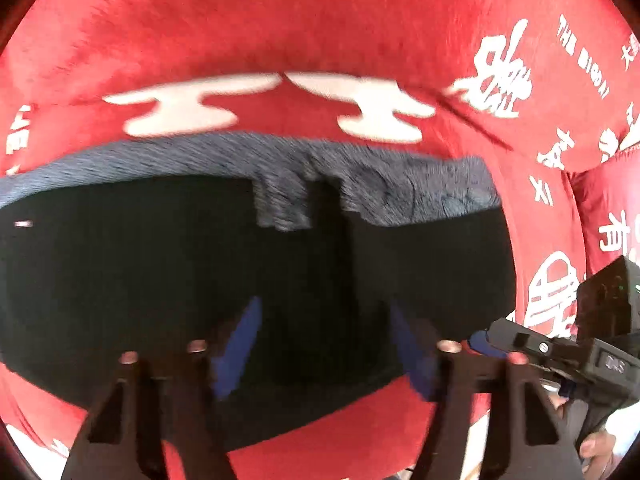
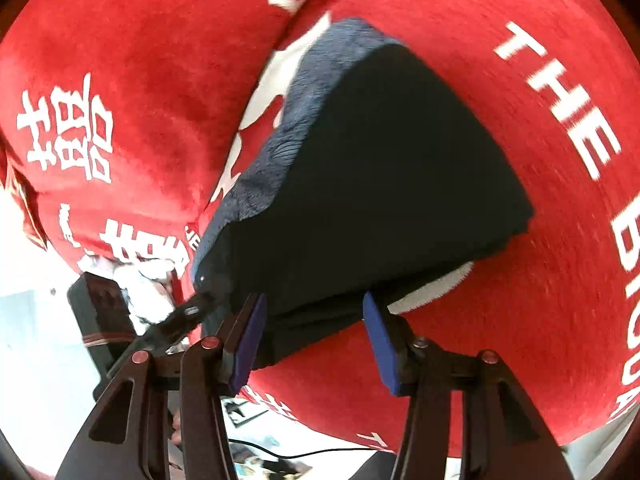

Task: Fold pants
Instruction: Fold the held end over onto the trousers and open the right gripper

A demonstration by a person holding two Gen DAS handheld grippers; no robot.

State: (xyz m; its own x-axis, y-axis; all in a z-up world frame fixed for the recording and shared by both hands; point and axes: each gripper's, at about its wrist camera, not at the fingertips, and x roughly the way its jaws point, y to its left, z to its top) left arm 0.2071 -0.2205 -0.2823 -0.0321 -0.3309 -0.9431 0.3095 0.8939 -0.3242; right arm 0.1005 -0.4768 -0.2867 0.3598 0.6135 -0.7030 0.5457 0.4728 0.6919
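Dark, near-black pants (image 1: 160, 264) lie folded on a red blanket (image 1: 240, 20), with a fuzzy blue-grey inner lining (image 1: 380, 188) showing along the far edge. My left gripper (image 1: 324, 316) is open, its blue pads over the pants' near part. In the right wrist view the same pants (image 2: 400, 168) form a folded stack with the lining (image 2: 288, 136) on the left. My right gripper (image 2: 314, 314) is open at the stack's near edge, its pads either side of the fabric. The right gripper also shows in the left wrist view (image 1: 560, 348) at the right.
The red blanket (image 2: 520, 280) bears white characters and letters (image 2: 560, 104) and covers the whole work surface. Beyond its left edge in the right wrist view lie a white area (image 2: 32, 320), a dark box (image 2: 100, 312) and a cable (image 2: 304, 456).
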